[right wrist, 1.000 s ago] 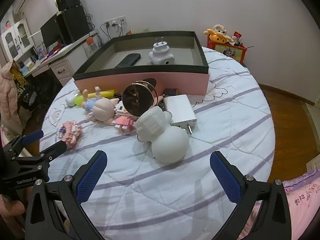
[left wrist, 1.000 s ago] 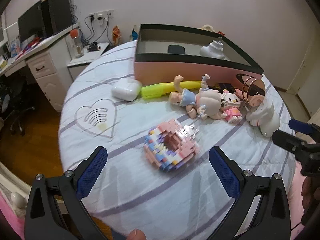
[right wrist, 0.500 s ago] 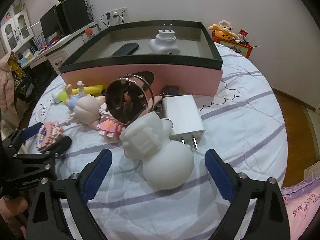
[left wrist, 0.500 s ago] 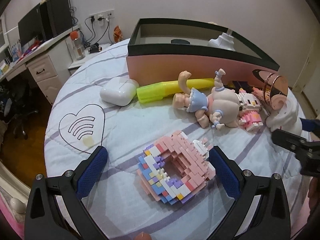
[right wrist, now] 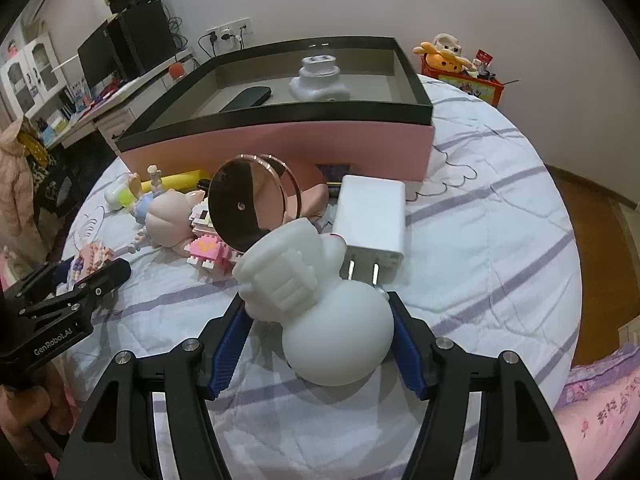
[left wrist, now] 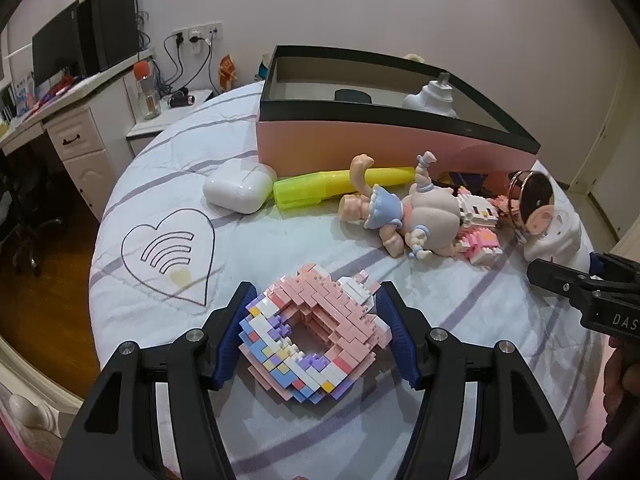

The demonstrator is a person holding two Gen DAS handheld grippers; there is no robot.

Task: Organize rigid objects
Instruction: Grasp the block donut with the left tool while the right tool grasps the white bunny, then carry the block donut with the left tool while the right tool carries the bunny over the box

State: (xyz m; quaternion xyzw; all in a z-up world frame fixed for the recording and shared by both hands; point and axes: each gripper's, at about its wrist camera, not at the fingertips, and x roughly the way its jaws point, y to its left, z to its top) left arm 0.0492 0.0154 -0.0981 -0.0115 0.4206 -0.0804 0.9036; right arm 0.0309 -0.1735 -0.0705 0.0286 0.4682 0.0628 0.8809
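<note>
Left wrist view is showing the left claw (left wrist: pixel 316 336) sitting low over the round tabletop (left wrist: pixel 280 248), its blue pads (left wrist: pixel 234 332) pressing both sides of the pastel brick donut (left wrist: pixel 312 332), which is resting on the striped cloth between them. Beyond it, a white earbud case (left wrist: pixel 239 191) is lying just beside a yellow-green marker (left wrist: pixel 320 190), and a baby doll (left wrist: pixel 404 212) is lying on its side, touching a pink-and-white brick figure (left wrist: pixel 478 226). Behind these, the pink box (left wrist: pixel 360 148) with a black rim is standing open, holding a white bottle-like object (left wrist: pixel 430 98) and a dark flat item (left wrist: pixel 352 96). A heart outline (left wrist: pixel 170 246) is showing on the cloth to the left. Right wrist view is showing the right claw (right wrist: pixel 320 344) narrowed around the white gourd-shaped toy (right wrist: pixel 320 316), which is lying on the tabletop; the right pad is touching its round body, while the left pad is sitting just beside it, and whether that side is touching cannot be told. A white charger plug (right wrist: pixel 372 224) is lying against the toy's far side, prongs toward the camera, and a rose-gold round mirror (right wrist: pixel 248 208) is standing tilted just behind the toy's ridged end. The left claw is also appearing at that view's left edge.
</note>
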